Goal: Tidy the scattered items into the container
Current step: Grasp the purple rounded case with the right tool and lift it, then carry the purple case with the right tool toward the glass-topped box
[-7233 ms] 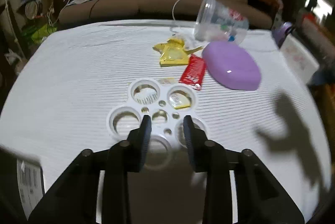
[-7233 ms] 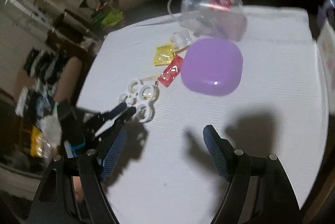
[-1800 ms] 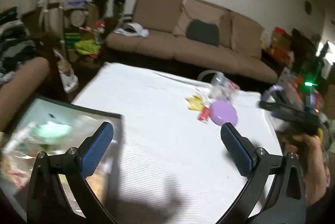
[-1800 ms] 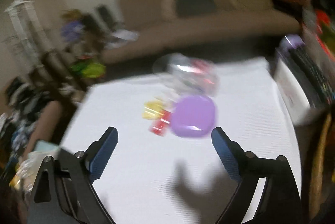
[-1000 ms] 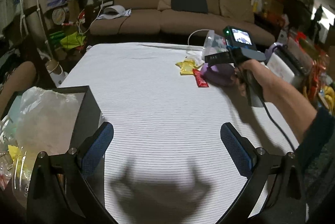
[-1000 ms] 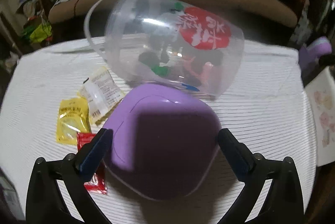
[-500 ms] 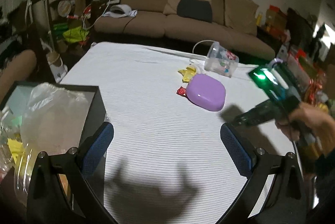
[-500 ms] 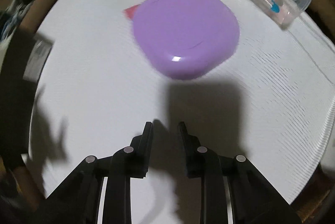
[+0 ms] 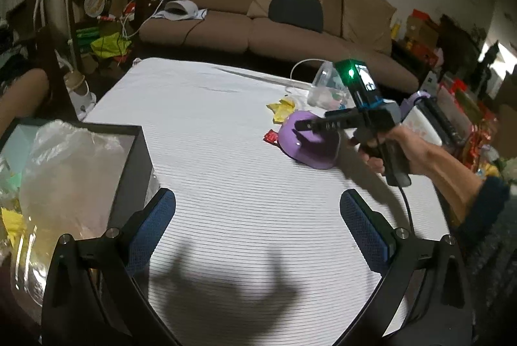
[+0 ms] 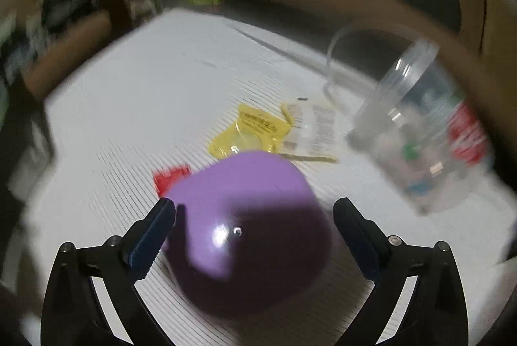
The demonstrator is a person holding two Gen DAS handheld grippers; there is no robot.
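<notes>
Purple case [image 10: 248, 229] lies between right gripper's [image 10: 253, 224] wide-spread jaws.

We see our right gripper [image 10: 253, 216] spread wide around a rounded purple plastic case [image 10: 248, 229]. Beyond the case lie a red sachet [image 10: 169, 179], a yellow sachet [image 10: 250, 131] and a tipped clear plastic tub [image 10: 420, 148].
</notes>
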